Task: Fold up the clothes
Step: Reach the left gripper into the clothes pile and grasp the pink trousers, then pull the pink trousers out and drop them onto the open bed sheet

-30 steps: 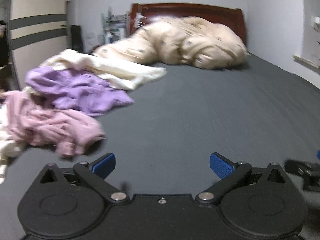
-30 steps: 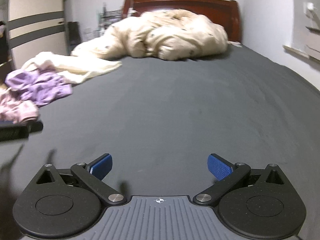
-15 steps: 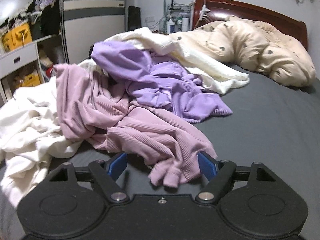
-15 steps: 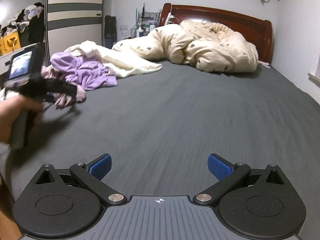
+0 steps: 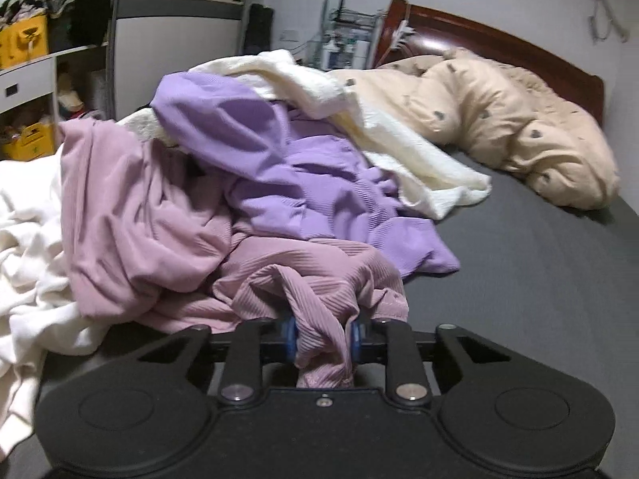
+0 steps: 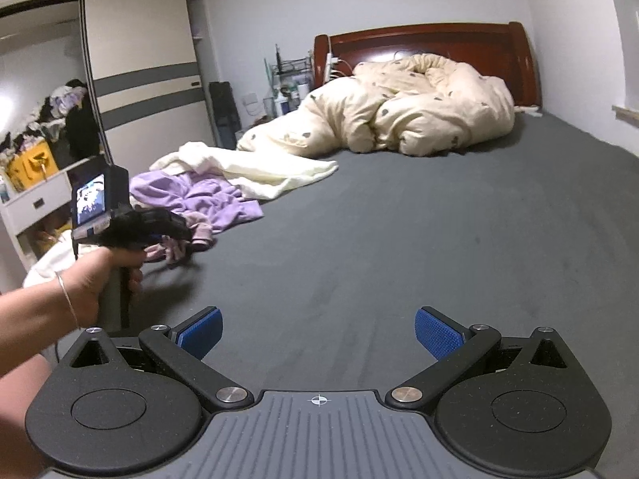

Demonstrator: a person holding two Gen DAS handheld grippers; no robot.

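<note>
Left hand-held gripper (image 5: 321,339): blue pads closed on a bunched fold of the pink ribbed garment (image 5: 159,223).
Right hand-held gripper (image 6: 317,329): jaws spread wide, nothing between them, above bare dark sheet.
Pink ribbed garment: front of clothes pile on the bed (image 6: 399,231), left side.
Purple garment (image 5: 287,175): behind the pink, touching.
Cream blanket (image 5: 383,139): draped over the pile's rear.

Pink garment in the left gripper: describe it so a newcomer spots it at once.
On the grey bed, a clothes pile lies at the left edge. The pink garment is its nearest piece, a fold pinched in the left gripper. It is dusty pink and ribbed, unlike the purple top behind and the white cloth beside it.
</note>
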